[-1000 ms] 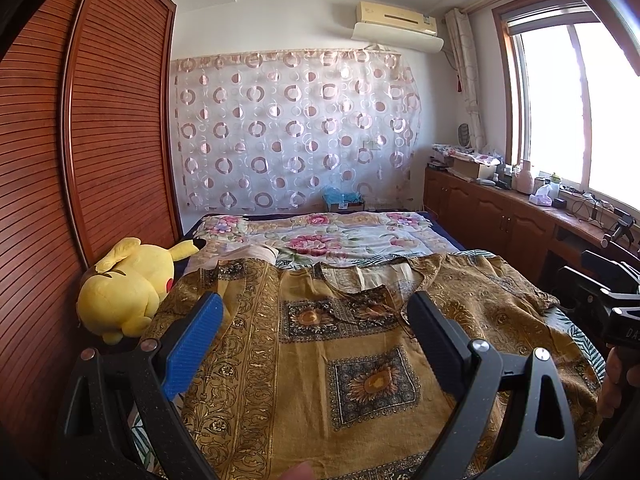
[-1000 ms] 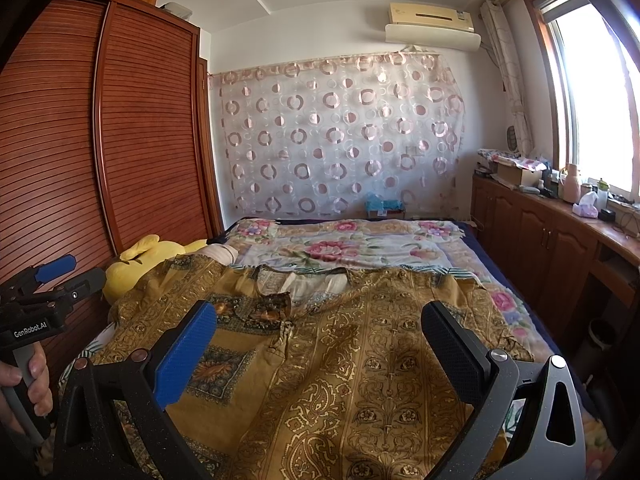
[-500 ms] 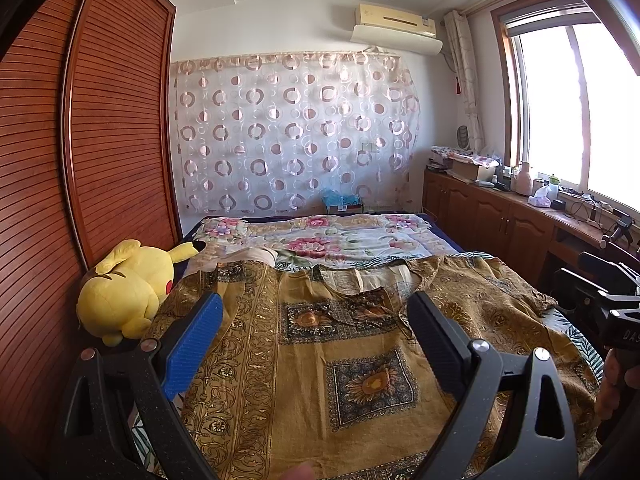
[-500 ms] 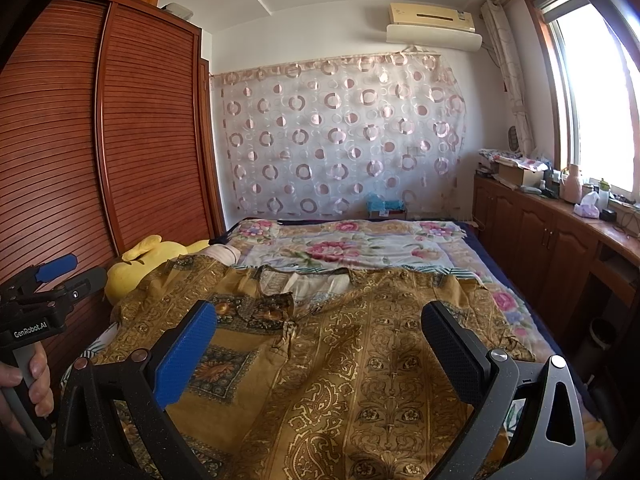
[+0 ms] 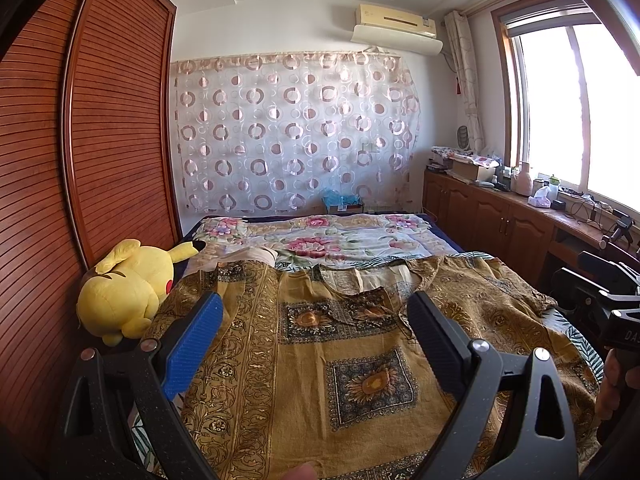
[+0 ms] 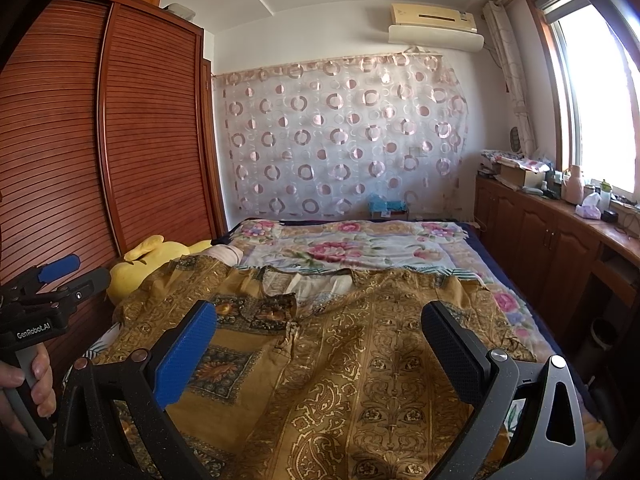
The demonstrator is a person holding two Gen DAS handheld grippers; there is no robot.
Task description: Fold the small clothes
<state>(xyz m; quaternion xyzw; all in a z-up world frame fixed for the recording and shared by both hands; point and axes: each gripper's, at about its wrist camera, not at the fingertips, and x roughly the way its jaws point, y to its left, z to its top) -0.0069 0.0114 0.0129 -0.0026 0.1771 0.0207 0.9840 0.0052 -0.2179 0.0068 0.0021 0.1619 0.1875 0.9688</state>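
A mustard-gold patterned garment (image 5: 312, 364) lies spread flat on the bed, collar toward the far end; it also shows in the right wrist view (image 6: 360, 360). My left gripper (image 5: 314, 320) is open and empty, held above the garment's left half. My right gripper (image 6: 320, 328) is open and empty, held above the garment's right half. The left gripper also shows at the left edge of the right wrist view (image 6: 60, 276). The right gripper body shows at the right edge of the left wrist view (image 5: 600, 296).
A yellow plush toy (image 5: 124, 292) lies at the bed's left edge by the wooden wardrobe (image 5: 80, 160). A floral bedspread (image 5: 320, 236) covers the far part of the bed. A wooden cabinet run (image 6: 560, 240) with clutter lines the right wall under the window.
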